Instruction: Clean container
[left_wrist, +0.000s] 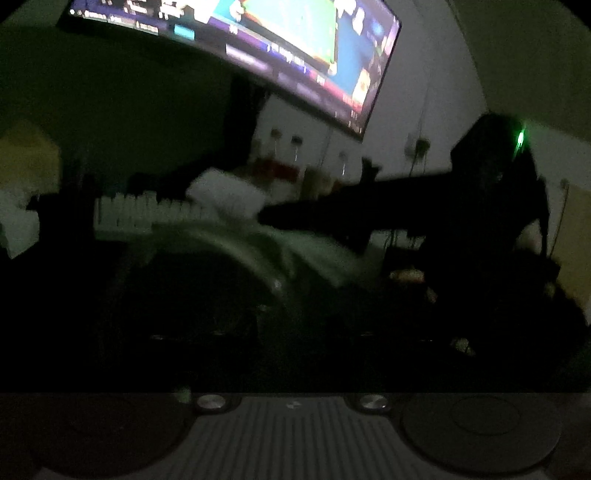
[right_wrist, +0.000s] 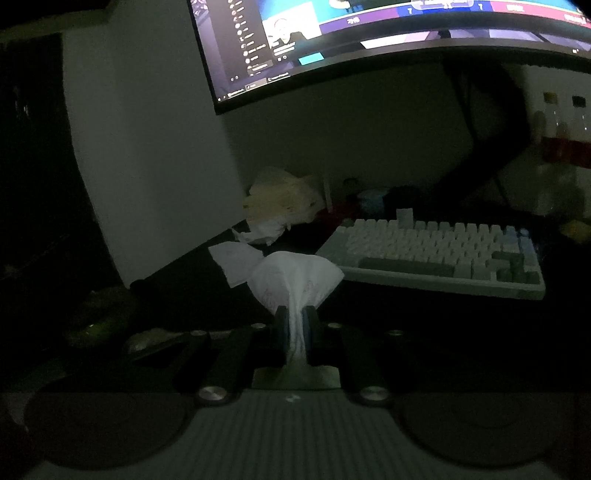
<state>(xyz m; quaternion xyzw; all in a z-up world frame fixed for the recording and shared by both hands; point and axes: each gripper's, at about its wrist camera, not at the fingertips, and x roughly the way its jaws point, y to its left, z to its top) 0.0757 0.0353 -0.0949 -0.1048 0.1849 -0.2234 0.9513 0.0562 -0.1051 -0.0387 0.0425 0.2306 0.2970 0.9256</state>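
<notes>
The room is dark. In the right wrist view my right gripper (right_wrist: 295, 317) is shut on a white tissue (right_wrist: 295, 277), which fans out above the fingertips over the dark desk. In the left wrist view the right gripper (left_wrist: 291, 218) reaches in from the right with the white tissue (left_wrist: 225, 192) at its tip, above a blurred rounded transparent container (left_wrist: 236, 266) close in front of the camera. The left gripper's own fingers are lost in the dark, so its state does not show. The container is blurred and dim.
A white keyboard (right_wrist: 436, 251) lies on the desk (right_wrist: 369, 306) under a wide lit monitor (right_wrist: 369, 37). Crumpled tissues and a yellowish bag (right_wrist: 280, 203) sit at the back by a white panel (right_wrist: 147, 166). Bottles (right_wrist: 561, 140) stand at the right.
</notes>
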